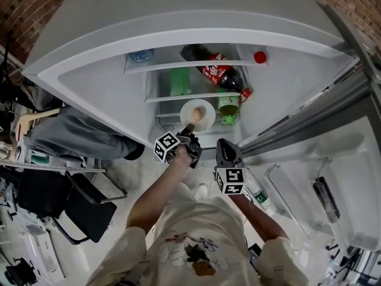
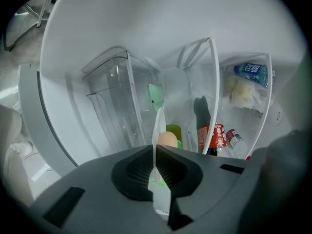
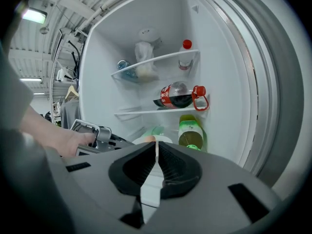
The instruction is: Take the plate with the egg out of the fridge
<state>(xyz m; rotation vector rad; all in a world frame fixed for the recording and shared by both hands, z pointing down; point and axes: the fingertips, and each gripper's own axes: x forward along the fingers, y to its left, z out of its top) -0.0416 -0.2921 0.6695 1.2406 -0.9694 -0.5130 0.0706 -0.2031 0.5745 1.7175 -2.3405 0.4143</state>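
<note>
A white plate (image 1: 202,121) with a brown egg (image 1: 198,113) on it sits low in the open fridge, in front of the lower shelf. My left gripper (image 1: 189,130) is shut on the plate's near rim. In the left gripper view the plate (image 2: 157,126) shows edge-on, pinched between the jaws of the left gripper (image 2: 155,152), with the egg (image 2: 167,139) just beyond. My right gripper (image 1: 226,152) hovers to the right of the plate, outside the fridge. The right gripper (image 3: 156,150) is shut with nothing in it, and the plate (image 3: 161,139) lies ahead of it.
A cola bottle (image 1: 217,71) lies on the middle shelf, a green bottle (image 1: 227,105) stands right of the plate, a green pack (image 1: 180,82) behind it. A red-capped bottle (image 1: 260,56) sits higher. The open fridge door (image 1: 333,177) stands to the right. A clear drawer (image 2: 112,106) sits left.
</note>
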